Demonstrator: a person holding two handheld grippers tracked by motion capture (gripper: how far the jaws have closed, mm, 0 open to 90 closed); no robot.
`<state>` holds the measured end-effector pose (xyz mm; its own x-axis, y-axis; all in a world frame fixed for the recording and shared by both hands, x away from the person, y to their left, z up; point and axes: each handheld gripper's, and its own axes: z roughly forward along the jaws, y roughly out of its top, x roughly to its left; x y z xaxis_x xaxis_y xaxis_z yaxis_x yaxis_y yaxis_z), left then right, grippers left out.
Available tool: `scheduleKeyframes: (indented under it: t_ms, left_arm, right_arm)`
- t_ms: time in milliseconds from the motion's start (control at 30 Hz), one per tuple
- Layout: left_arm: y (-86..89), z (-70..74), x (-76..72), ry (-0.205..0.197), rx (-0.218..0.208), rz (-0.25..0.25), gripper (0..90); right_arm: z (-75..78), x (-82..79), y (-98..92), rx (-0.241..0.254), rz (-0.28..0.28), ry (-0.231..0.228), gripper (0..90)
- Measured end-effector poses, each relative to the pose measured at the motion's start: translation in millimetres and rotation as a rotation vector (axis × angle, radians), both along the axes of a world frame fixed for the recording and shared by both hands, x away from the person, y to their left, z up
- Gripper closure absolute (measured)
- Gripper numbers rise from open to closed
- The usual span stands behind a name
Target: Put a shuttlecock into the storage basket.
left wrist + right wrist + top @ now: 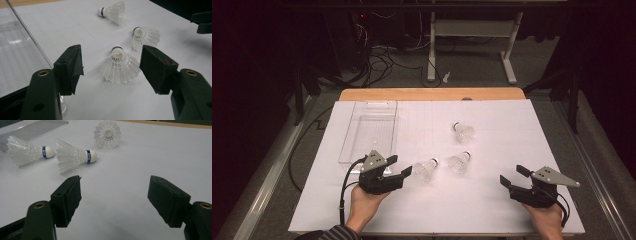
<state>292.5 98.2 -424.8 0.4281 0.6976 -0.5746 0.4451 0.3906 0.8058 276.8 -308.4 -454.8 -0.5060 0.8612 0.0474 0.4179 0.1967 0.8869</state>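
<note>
White paper (492,200) covers the table, with dark floor and cables beyond. Left gripper (399,166) has its jaws spread wide and holds nothing; the nearest shuttlecock (120,65) lies on the paper just ahead of them, in line with the gap but not yet between the pads. Its long axis runs away from the left gripper, skirt toward the jaws, cork tip pointing off. A blue band circles the cork; its lettering is too small to read. Second shuttlecock (145,37) lies just beyond, a third (113,11) farther off. Clear plastic bin (371,131) stands beside the left gripper. Right gripper (512,176), also released and empty, rests well apart from all three.
</note>
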Motion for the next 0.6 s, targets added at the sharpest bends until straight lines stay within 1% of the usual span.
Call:
scheduleKeyframes:
  t_ms: [100,267,300,333,433,500,600]
  left_arm:
    - [-3.8,0.6,2.9,0.008,0.002,-0.006,36.2]
    - [-11.3,2.7,6.7,0.019,0.024,-0.021,37.0]
    - [-12.4,3.4,7.7,0.027,0.035,-0.023,38.0]
    - [-13.5,4.0,8.7,0.033,0.036,-0.021,38.0]
    - [-16.7,6.9,12.9,0.072,0.049,-0.024,38.9]
    - [-18.6,8.3,15.0,0.092,0.066,-0.026,39.9]
    - [-20.5,9.3,18.0,0.111,0.096,-0.026,40.2]
  right_arm:
    - [-0.1,0.1,0.0,0.0,0.001,0.001,27.6]
    - [0.0,0.1,0.0,0.0,0.002,0.0,27.6]
    - [0.0,0.1,0.0,0.0,0.002,0.0,27.6]
    - [0.0,0.1,0.0,0.0,0.002,0.0,27.6]
    - [0.1,-0.1,0.0,-0.001,0.002,0.0,27.6]
    - [0.0,0.0,0.0,-0.001,0.003,0.0,27.6]
    - [0.0,0.0,0.1,-0.003,0.005,-0.001,27.7]
